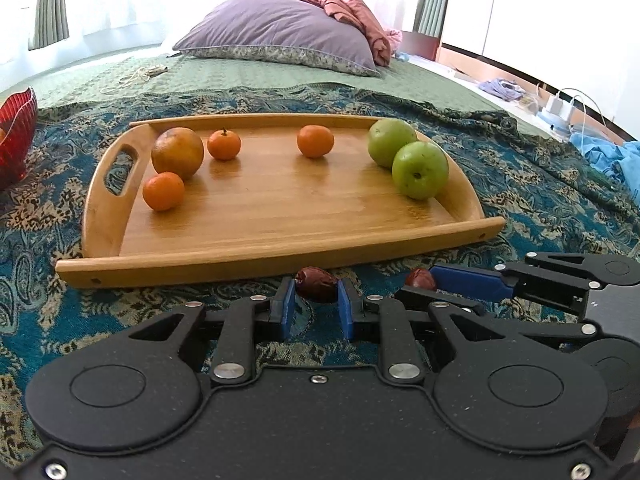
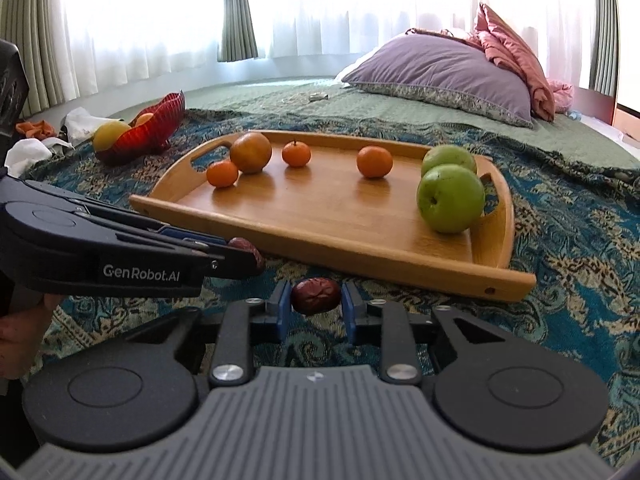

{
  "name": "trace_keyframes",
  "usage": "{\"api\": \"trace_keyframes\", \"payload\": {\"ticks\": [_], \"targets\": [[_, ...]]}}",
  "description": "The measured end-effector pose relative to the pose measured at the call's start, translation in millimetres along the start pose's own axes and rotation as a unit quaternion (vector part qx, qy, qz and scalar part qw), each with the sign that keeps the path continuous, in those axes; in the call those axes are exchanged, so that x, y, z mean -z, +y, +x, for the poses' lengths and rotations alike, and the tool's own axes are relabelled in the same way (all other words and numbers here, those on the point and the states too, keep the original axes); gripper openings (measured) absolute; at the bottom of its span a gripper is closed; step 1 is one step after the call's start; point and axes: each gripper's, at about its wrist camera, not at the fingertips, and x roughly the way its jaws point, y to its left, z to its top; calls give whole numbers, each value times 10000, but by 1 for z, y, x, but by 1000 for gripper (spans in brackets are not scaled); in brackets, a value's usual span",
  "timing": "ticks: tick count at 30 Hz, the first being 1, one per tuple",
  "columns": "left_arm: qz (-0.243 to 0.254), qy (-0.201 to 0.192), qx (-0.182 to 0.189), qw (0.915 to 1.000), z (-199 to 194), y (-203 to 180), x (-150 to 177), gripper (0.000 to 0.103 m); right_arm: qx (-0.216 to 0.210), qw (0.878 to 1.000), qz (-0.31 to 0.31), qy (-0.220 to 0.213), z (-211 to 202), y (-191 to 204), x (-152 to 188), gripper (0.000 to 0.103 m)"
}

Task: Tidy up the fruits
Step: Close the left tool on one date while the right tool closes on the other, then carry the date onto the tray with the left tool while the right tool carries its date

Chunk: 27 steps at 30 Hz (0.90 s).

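A wooden tray [image 1: 280,216] [image 2: 320,216] lies on the patterned blanket. It holds a large orange [image 1: 177,158] [image 2: 251,152], three tangerines [image 1: 163,191] [image 2: 374,162] and two green apples [image 1: 420,170] [image 2: 451,199]. My left gripper [image 1: 316,294] is shut on a dark red date [image 1: 316,289] just in front of the tray's near rim. My right gripper [image 2: 316,300] is shut on another red date [image 2: 316,295], close beside the left one. Each gripper shows in the other's view, the right one [image 1: 420,280] and the left one [image 2: 250,252], each with its date.
A red fruit bowl [image 2: 148,132] [image 1: 16,136] with yellow and orange fruit stands left of the tray. A purple pillow [image 1: 280,32] [image 2: 444,68] and pink bedding lie at the bed's far end. Cloths and clutter lie at the far left [image 2: 32,144]; cables and chargers lie at the far right [image 1: 560,104].
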Motion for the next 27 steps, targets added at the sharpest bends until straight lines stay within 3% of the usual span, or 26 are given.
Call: {"api": "trace_keyframes", "payload": {"ticks": [14,27], "targets": [[-173,-252,-532,9981,9,15,-27,22,218,9993,-9,-302,10,2,-32,32],[-283,-224,-825,9959,48,29,-48,22,411,9989,113,-186,56,-6,-62,32]]}}
